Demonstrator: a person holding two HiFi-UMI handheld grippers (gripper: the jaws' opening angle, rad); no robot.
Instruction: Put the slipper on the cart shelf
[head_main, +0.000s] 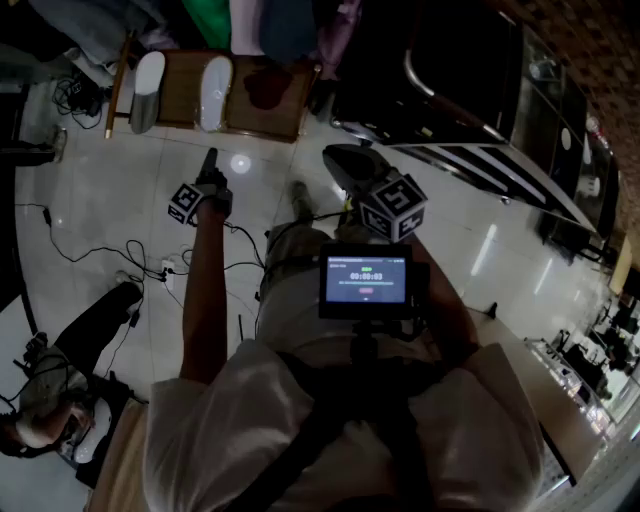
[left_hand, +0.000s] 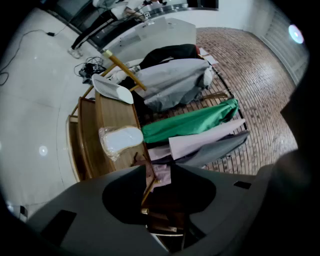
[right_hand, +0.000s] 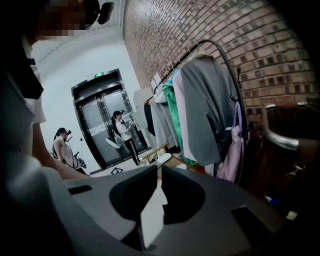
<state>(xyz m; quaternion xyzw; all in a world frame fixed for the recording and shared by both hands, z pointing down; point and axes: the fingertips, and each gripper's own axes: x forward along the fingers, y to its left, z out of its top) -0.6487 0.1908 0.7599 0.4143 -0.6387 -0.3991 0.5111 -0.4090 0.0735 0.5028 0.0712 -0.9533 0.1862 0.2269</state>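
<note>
Two pale slippers (head_main: 148, 88) (head_main: 215, 92) lie on the wooden cart shelf (head_main: 265, 115) under the hanging clothes. In the left gripper view one slipper (left_hand: 120, 140) sits in clear wrap on the shelf (left_hand: 112, 112), and another slipper (left_hand: 112, 89) lies at its far end. My left gripper (head_main: 211, 157) (left_hand: 155, 185) is held out toward the cart with its jaws open and nothing between them. Closer to my body, my right gripper (head_main: 365, 187) (right_hand: 159, 182) is shut on a third slipper (head_main: 350, 162), seen edge-on as a white strip (right_hand: 152, 215) between the jaws.
Green (left_hand: 190, 122) and grey (left_hand: 175, 82) garments hang on a rail over the cart, against a brick wall (right_hand: 200, 25). Cables (head_main: 140, 260) trail over the white floor. A person sits low at the left (head_main: 50, 400). A dark striped cabinet (head_main: 470, 90) stands at right. Two people (right_hand: 125, 131) stand by lift doors.
</note>
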